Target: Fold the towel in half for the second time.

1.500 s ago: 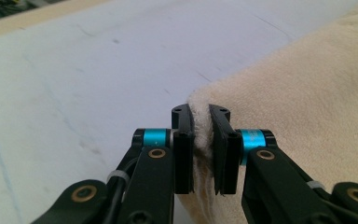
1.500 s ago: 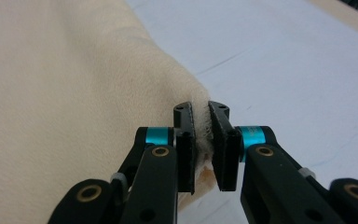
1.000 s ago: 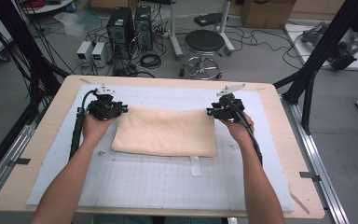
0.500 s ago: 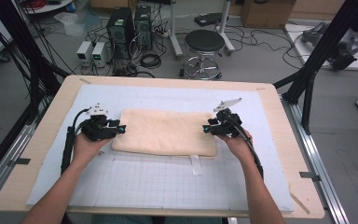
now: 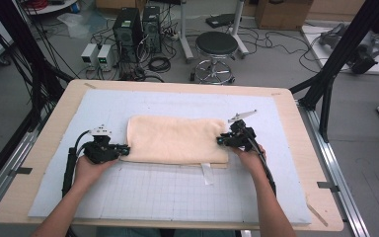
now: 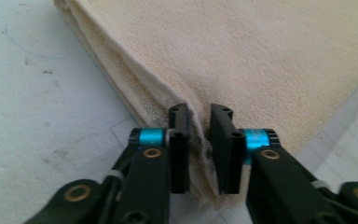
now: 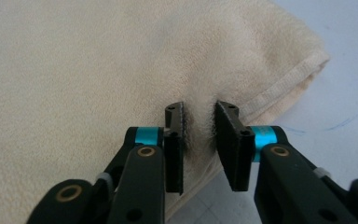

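Right now you are pinching the folded cream towel (image 5: 177,139) at both of its near corners: your left gripper (image 5: 123,149) is squeezing the near-left corner, its jaws having just been closing with a ridge of cloth bunched between the pads (image 6: 179,140), and your right gripper (image 5: 220,140) is nipping the right end, its jaws likewise having just been closing on a pucker of cloth. Beyond your hands, the towel is lying flat across the middle of the pale gridded mat (image 5: 168,192), its long side running left to right, with a small white tag (image 5: 206,174) sticking out from under its near edge.
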Motion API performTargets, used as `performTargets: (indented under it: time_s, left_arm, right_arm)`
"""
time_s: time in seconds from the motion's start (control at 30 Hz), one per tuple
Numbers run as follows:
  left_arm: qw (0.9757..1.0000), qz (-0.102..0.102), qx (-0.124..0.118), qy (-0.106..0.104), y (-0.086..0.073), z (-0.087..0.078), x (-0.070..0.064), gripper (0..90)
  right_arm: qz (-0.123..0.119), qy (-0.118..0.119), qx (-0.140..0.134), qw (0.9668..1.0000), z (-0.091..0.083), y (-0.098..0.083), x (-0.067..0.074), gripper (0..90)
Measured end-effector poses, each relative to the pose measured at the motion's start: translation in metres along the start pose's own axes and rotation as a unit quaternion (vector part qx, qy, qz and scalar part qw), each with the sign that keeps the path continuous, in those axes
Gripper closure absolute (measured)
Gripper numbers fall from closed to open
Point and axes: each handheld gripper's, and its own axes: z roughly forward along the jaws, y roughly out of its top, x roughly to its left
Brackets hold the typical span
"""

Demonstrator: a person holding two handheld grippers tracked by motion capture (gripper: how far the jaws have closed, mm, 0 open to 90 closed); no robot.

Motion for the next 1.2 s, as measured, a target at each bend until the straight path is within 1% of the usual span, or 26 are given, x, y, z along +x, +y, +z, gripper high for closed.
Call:
performTargets:
  time_s: [0.07, 0.17, 0.2, 0.23, 0.3, 0.37, 0.43, 0.5, 0.6, 0.63, 0.77, 0.83, 0.9, 0.97, 1.1, 1.13, 1.17, 1.2]
  left_arm:
    - [1.0000, 0.001, 0.000, 0.000, 0.000, -0.001, -0.002, 83.2]
    - [1.0000, 0.002, -0.001, -0.007, -0.001, -0.003, -0.005, 83.9]
    - [1.0000, 0.003, -0.003, -0.007, -0.002, -0.004, -0.007, 84.0]
    - [0.9999, 0.007, -0.001, -0.009, -0.003, -0.006, -0.007, 84.0]
    - [0.9999, 0.007, -0.003, -0.011, -0.004, -0.007, -0.008, 84.0]
    - [0.9999, 0.014, -0.007, -0.002, -0.003, -0.008, -0.007, 82.8]
    - [0.9998, 0.014, -0.012, 0.003, -0.003, -0.008, -0.006, 79.4]
    - [0.9996, 0.022, -0.015, 0.012, -0.004, -0.008, -0.007, 75.5]
    - [0.9989, 0.036, -0.023, 0.021, -0.003, -0.010, -0.008, 69.0]
    - [0.9987, 0.036, -0.027, 0.023, -0.002, -0.010, -0.008, 66.9]
    - [0.9982, 0.040, -0.040, 0.018, -0.002, -0.014, -0.009, 59.9]
    - [0.9982, 0.042, -0.041, 0.012, -0.001, -0.016, -0.009, 56.3]
    - [0.9981, 0.043, -0.044, 0.008, -0.001, -0.017, -0.011, 52.1]
    - [0.9977, 0.050, -0.045, 0.010, 0.000, -0.018, -0.012, 48.2]
    - [0.9972, 0.049, -0.056, 0.009, 0.002, -0.023, -0.016, 37.2]
    - [0.9970, 0.052, -0.057, 0.010, 0.003, -0.024, -0.016, 34.6]
    - [0.9970, 0.048, -0.060, 0.011, 0.003, -0.025, -0.017, 32.1]
    - [0.9970, 0.048, -0.060, 0.012, 0.003, -0.026, -0.018, 29.5]
  right_arm:
    - [-0.005, -0.001, -0.003, 1.0000, 0.000, 0.001, -0.001, 77.1]
    - [-0.004, -0.005, -0.008, 1.0000, 0.001, 0.001, -0.002, 77.3]
    - [-0.007, -0.008, -0.010, 0.9999, 0.001, 0.001, -0.002, 77.3]
    - [-0.007, -0.009, -0.011, 0.9999, 0.001, 0.001, -0.003, 77.2]
    - [-0.005, -0.007, -0.010, 0.9999, 0.000, 0.002, -0.003, 76.8]
    - [-0.008, -0.008, -0.010, 0.9999, 0.000, 0.002, -0.002, 74.3]
    - [-0.016, -0.012, -0.013, 0.9997, -0.002, 0.003, -0.001, 71.4]
    - [-0.012, -0.013, -0.018, 0.9997, -0.005, 0.003, 0.001, 68.6]
    - [-0.016, -0.014, -0.031, 0.9993, -0.009, 0.004, 0.004, 64.2]
    - [-0.015, -0.014, -0.038, 0.9991, -0.011, 0.004, 0.005, 62.6]
    - [-0.016, -0.013, -0.048, 0.9986, -0.016, 0.006, 0.010, 55.3]
    - [-0.015, -0.010, -0.052, 0.9985, -0.018, 0.006, 0.012, 51.7]
    - [-0.013, -0.011, -0.055, 0.9984, -0.021, 0.007, 0.015, 45.4]
    - [-0.012, -0.008, -0.059, 0.9981, -0.023, 0.007, 0.017, 39.6]
    - [-0.010, -0.011, -0.067, 0.9976, -0.028, 0.008, 0.022, 27.8]
    - [-0.007, -0.012, -0.068, 0.9976, -0.030, 0.008, 0.024, 25.5]
    - [-0.010, -0.013, -0.071, 0.9973, -0.031, 0.008, 0.026, 23.6]
    - [-0.012, -0.013, -0.072, 0.9973, -0.033, 0.008, 0.027, 21.8]
